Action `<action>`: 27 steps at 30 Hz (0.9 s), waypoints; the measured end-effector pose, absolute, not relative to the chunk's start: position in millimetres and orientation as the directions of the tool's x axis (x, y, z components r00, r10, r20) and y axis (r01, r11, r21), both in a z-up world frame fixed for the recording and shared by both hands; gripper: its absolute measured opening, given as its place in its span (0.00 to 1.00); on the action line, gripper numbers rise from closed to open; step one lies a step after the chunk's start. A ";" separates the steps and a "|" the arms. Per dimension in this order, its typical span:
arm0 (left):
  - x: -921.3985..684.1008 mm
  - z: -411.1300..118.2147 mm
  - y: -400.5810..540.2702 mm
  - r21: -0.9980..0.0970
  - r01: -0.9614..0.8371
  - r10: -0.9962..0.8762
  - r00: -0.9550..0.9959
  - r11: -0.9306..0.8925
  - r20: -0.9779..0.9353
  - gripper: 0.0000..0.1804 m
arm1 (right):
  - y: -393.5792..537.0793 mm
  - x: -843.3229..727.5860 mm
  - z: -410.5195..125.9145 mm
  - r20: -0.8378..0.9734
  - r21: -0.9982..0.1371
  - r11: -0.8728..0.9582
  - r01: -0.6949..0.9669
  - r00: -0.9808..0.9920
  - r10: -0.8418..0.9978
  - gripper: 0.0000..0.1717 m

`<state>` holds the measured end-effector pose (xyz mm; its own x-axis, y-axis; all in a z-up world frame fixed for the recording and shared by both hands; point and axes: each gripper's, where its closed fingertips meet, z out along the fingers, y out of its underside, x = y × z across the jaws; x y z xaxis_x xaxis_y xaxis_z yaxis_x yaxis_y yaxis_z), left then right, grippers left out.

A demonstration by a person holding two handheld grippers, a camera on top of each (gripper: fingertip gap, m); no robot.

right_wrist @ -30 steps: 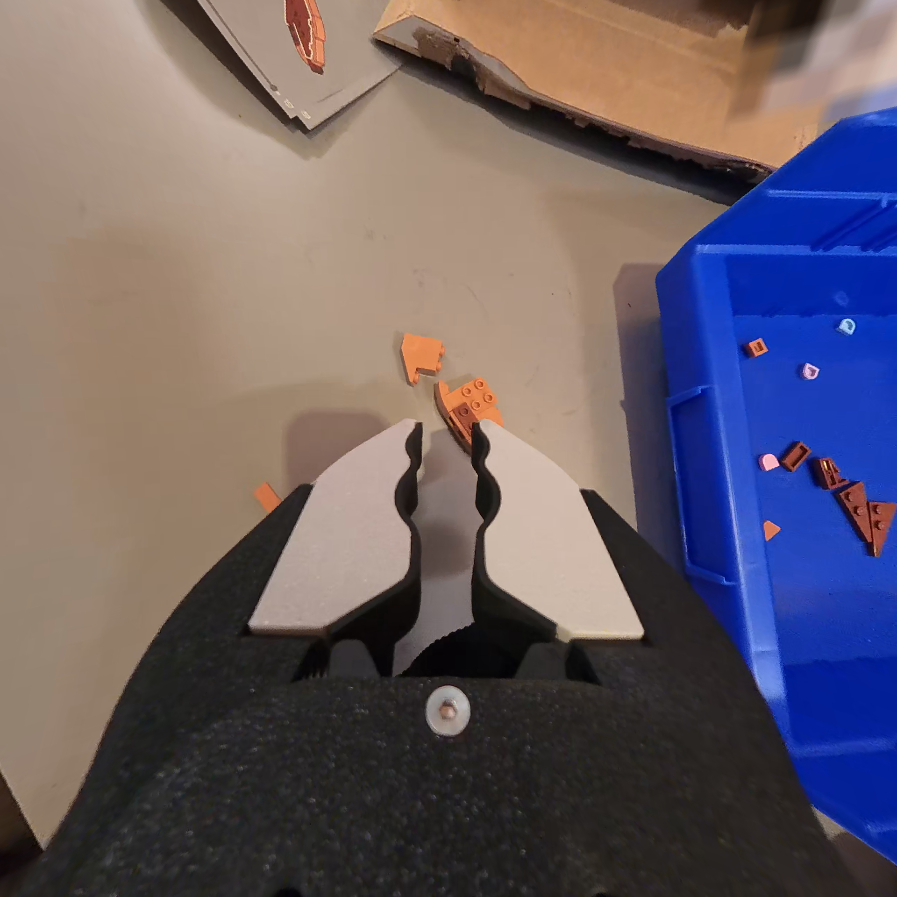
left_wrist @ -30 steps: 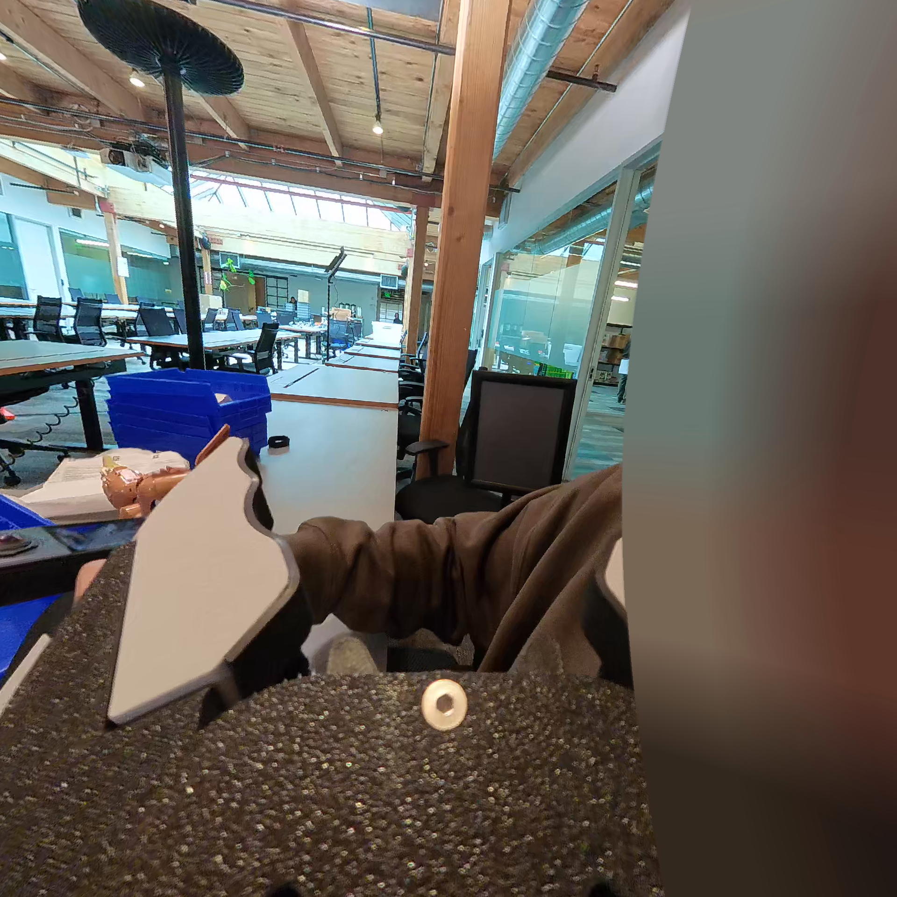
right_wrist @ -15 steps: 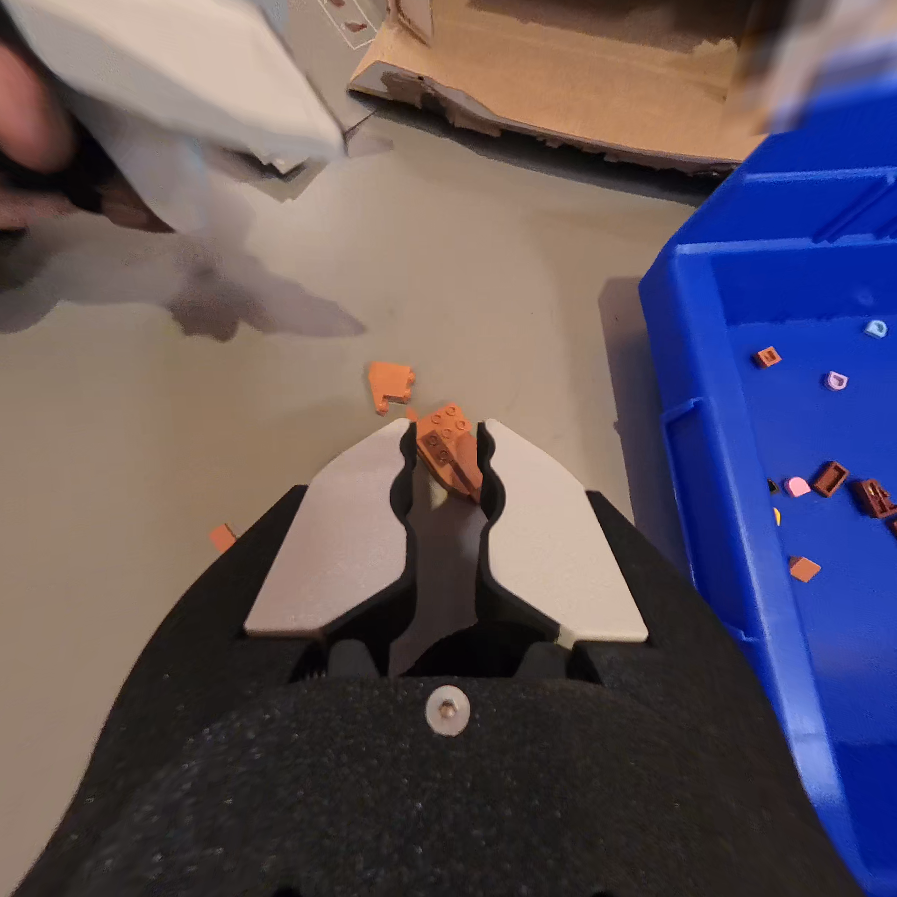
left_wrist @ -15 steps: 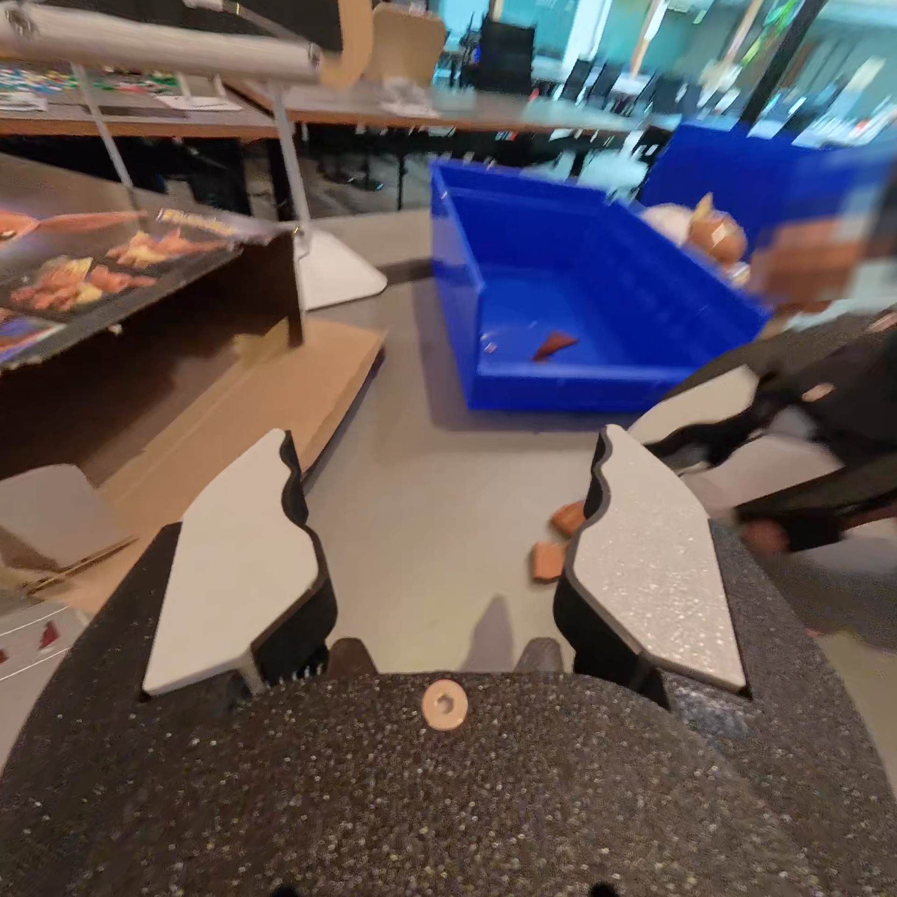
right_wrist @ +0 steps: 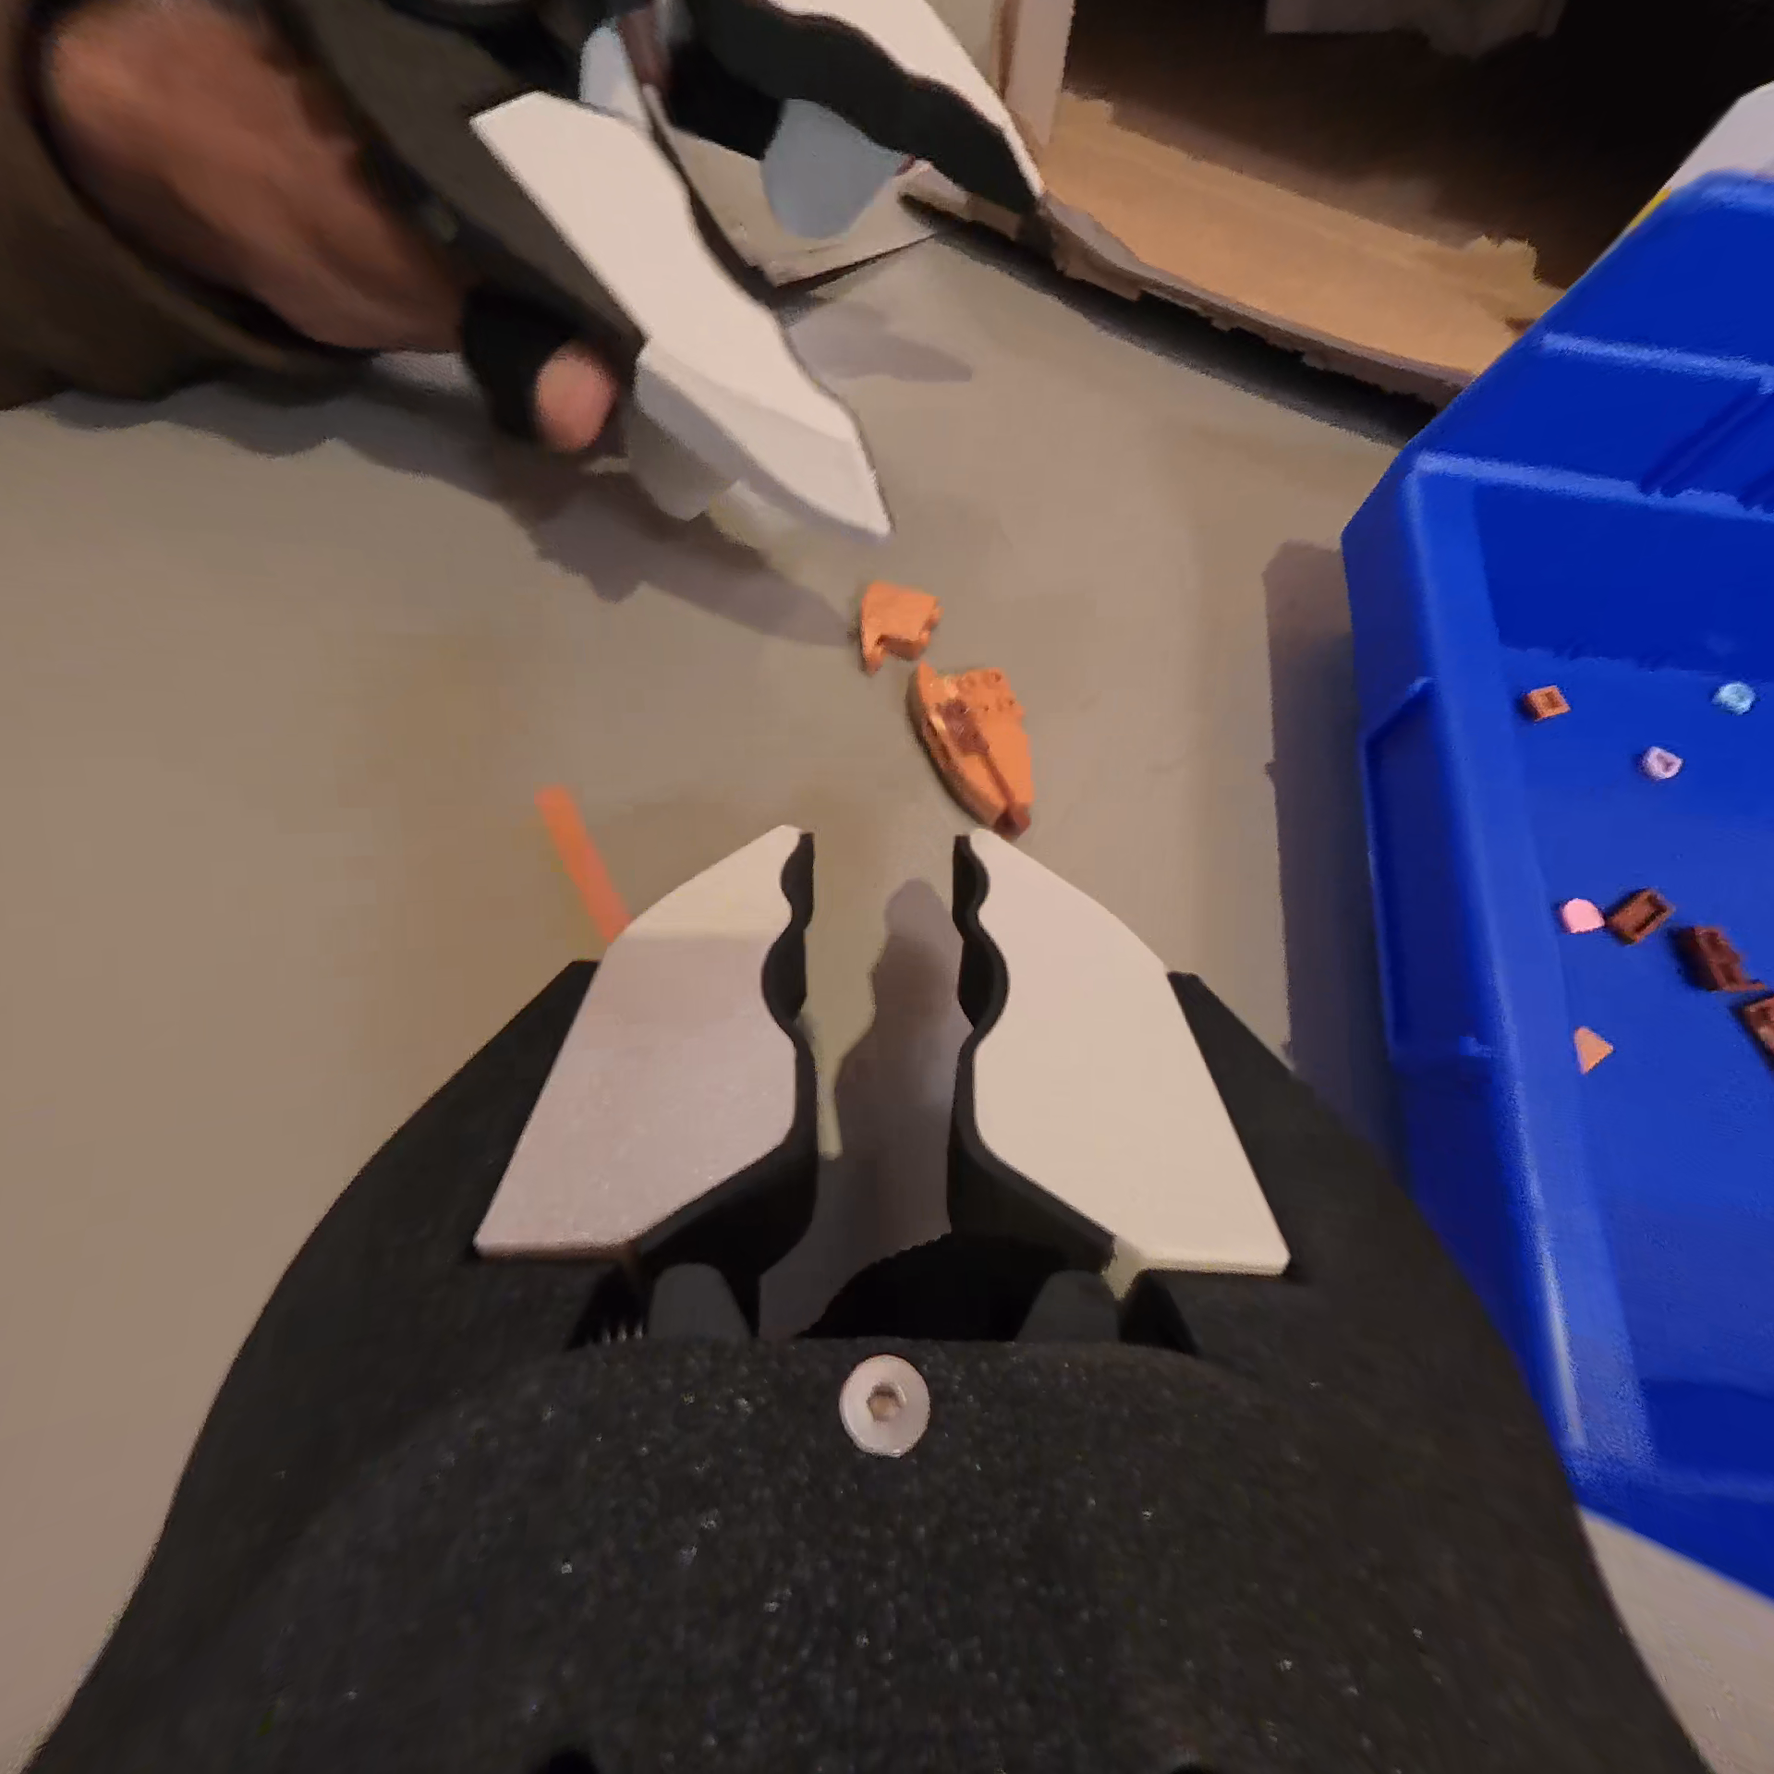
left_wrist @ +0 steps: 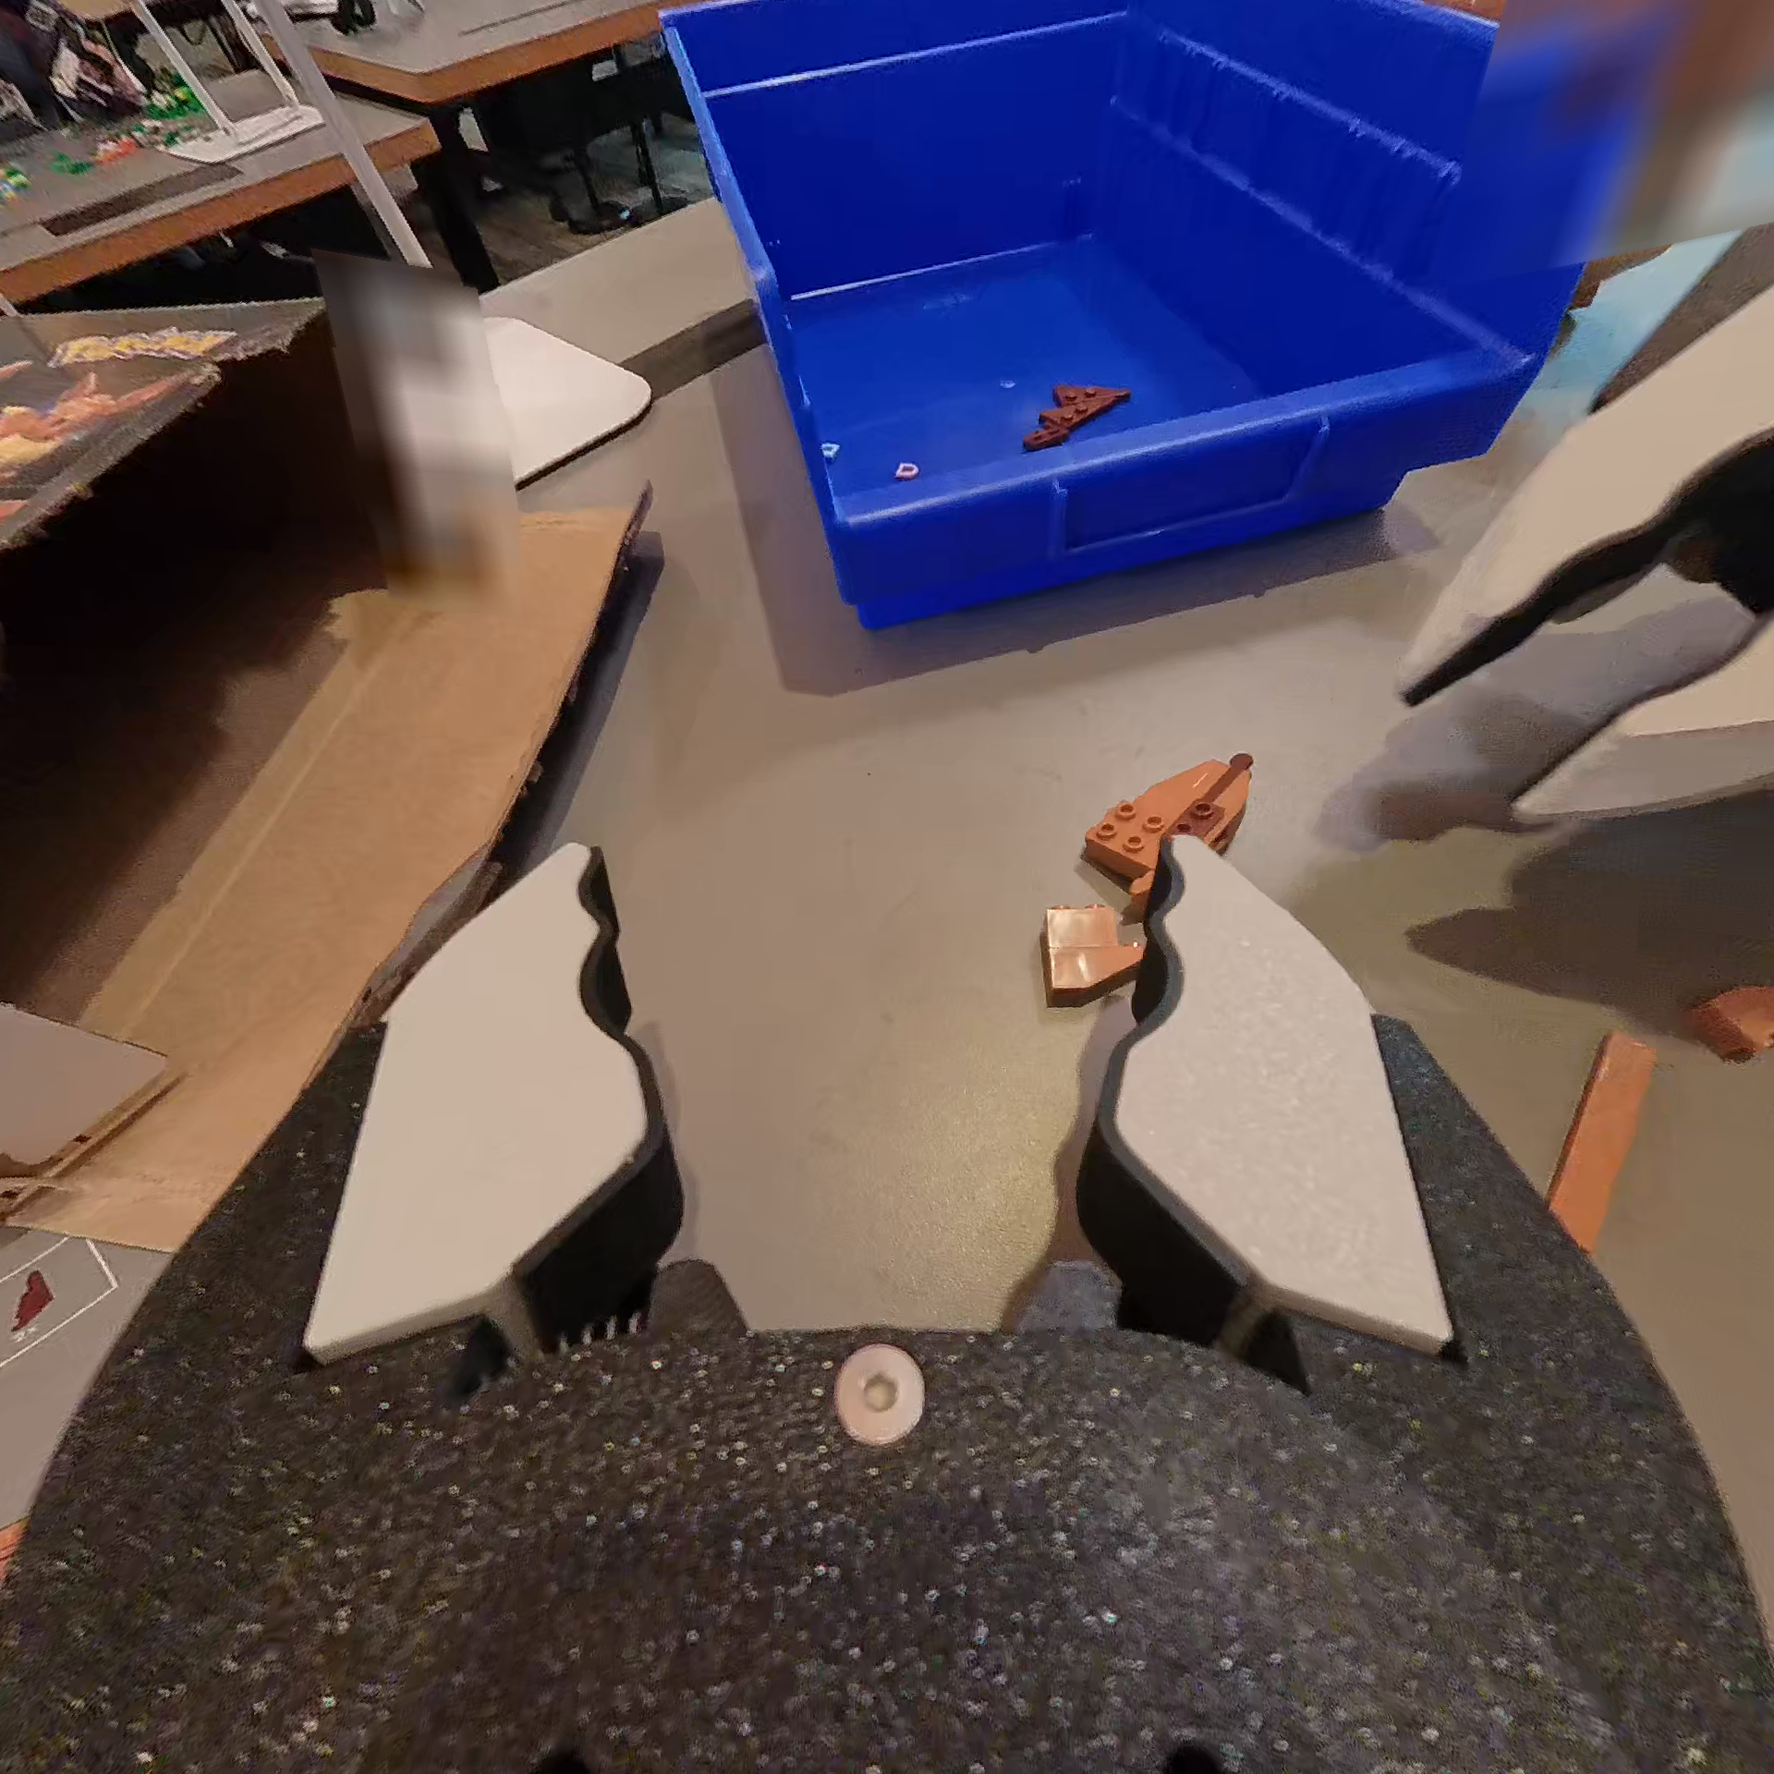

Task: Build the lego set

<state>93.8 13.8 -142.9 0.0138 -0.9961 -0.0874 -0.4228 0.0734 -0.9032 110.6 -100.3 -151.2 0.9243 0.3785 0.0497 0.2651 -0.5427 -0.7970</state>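
A smooth grey-beige surface (left_wrist: 845, 960) carries everything. On it stands a glossy blue plastic bin (left_wrist: 1104, 509), open-topped and straight-walled, with a few dark reddish wedge-shaped bricks (left_wrist: 1075, 418) and tiny pastel pieces scattered on its floor. To the left lies flattened brown corrugated cardboard (left_wrist: 317, 797) with a torn, ragged edge.

The left hand-held gripper (left_wrist: 874, 864), with flat pale-grey fingers over wavy black pads and a speckled black foam-like body, stands wide open with nothing between its pads; its right fingertip (left_wrist: 1186, 864) overlaps the near end of a studded orange brick assembly (left_wrist: 1166, 806), pointed at the far end. Just beside lies a smaller, smooth, notched orange brick (left_wrist: 1080, 955).

The right hand-held gripper (right_wrist: 883, 845) hovers narrowly open over bare surface, gripping nothing, its right fingertip (right_wrist: 979, 850) close to the assembly's tip. A thin orange strip (right_wrist: 576, 859) lies beside its left finger.
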 end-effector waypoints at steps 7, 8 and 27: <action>94.2 -148.1 13.0 -0.888 -0.457 -0.998 0.003 0.059 -0.068 0.56 | -137.4 103.8 -157.0 -0.019 -0.831 -0.485 0.273 0.857 0.514 0.16; 94.0 -148.4 12.9 -0.887 -0.459 -0.998 0.003 0.058 -0.066 0.56 | -138.7 102.0 -158.7 -0.024 -0.826 -0.489 0.280 0.849 0.528 0.17; 85.4 -167.0 -5.7 -0.816 -0.575 -0.995 -0.100 0.067 -0.011 0.48 | -161.7 62.7 -180.7 -0.030 -0.742 -0.484 0.464 0.698 0.715 0.21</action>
